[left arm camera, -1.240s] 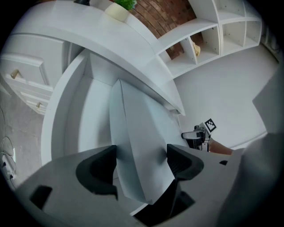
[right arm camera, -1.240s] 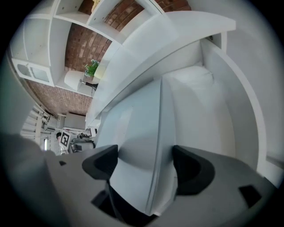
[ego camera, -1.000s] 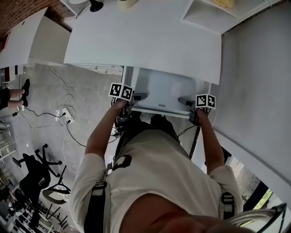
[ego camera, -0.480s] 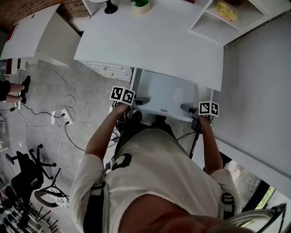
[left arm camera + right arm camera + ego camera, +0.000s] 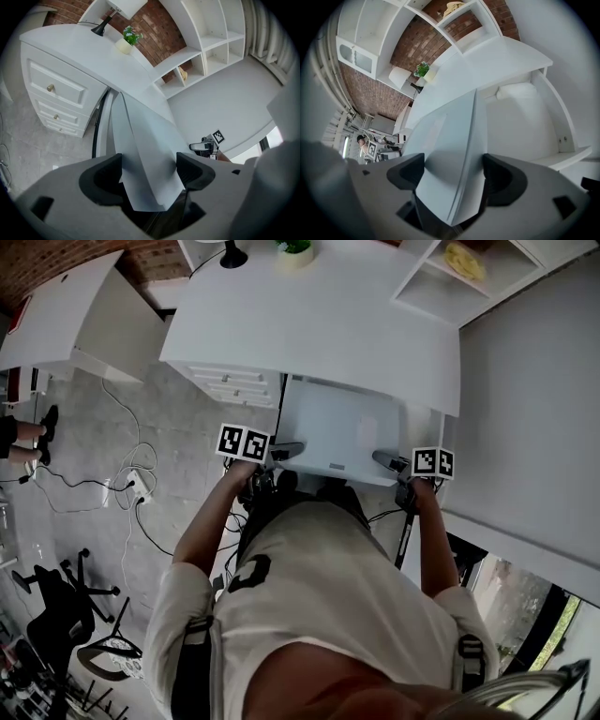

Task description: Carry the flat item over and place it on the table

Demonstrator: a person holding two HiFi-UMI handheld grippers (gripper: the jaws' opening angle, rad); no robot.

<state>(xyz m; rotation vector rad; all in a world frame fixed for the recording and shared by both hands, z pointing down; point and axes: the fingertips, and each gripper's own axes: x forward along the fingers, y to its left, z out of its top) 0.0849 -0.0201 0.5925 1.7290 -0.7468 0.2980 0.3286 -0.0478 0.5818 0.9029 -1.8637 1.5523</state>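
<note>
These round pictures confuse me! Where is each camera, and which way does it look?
Head view: on the person's head, looking down at flat panel and desk; arms, left claw, right claw show.
Left gripper view: rides the left claw, faces along the clamped panel toward drawers; right claw shows.
Right gripper view: rides the right claw, faces along the panel toward the plant.
Shared: both gripper views show the plant.

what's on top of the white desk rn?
A small potted plant and a black lamp base, at the far edge of the desk. The flat panel is not on it: left gripper and right gripper hold it at the near edge, hiding the space beneath.
</note>
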